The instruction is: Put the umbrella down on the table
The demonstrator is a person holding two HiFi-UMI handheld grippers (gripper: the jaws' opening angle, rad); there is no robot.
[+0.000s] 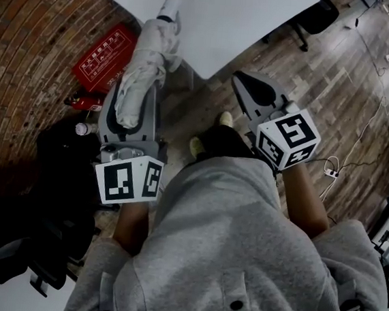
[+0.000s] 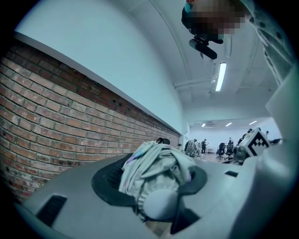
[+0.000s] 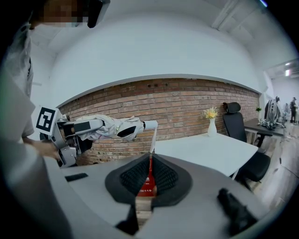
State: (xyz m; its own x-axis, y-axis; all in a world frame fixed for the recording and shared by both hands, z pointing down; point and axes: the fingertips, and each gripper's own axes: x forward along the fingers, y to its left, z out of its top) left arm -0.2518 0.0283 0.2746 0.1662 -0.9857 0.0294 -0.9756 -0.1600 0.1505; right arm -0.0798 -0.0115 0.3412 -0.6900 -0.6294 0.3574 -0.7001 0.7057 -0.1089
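Observation:
A folded white umbrella [image 1: 142, 71] lies level between the jaws of my left gripper [image 1: 132, 101], which is shut on its bunched fabric. Its handle end points at the corner of the white table [image 1: 228, 18]. In the left gripper view the umbrella [image 2: 156, 172] fills the gap between the pads of that gripper [image 2: 156, 186]. My right gripper [image 1: 250, 88] hangs to the right over the wooden floor, shut and holding nothing. The right gripper view shows the held umbrella [image 3: 112, 127] at the left, short of the table [image 3: 210, 149], beyond the right gripper's [image 3: 150, 175] closed pads.
A red box [image 1: 103, 55] leans against the brick wall below the table's left corner, with a bottle [image 1: 82, 128] nearby. Dark bags and a chair [image 1: 56, 172] crowd the floor at the left. A vase of flowers [image 3: 211, 122] stands on the table's far side, a black office chair [image 3: 236, 122] behind it.

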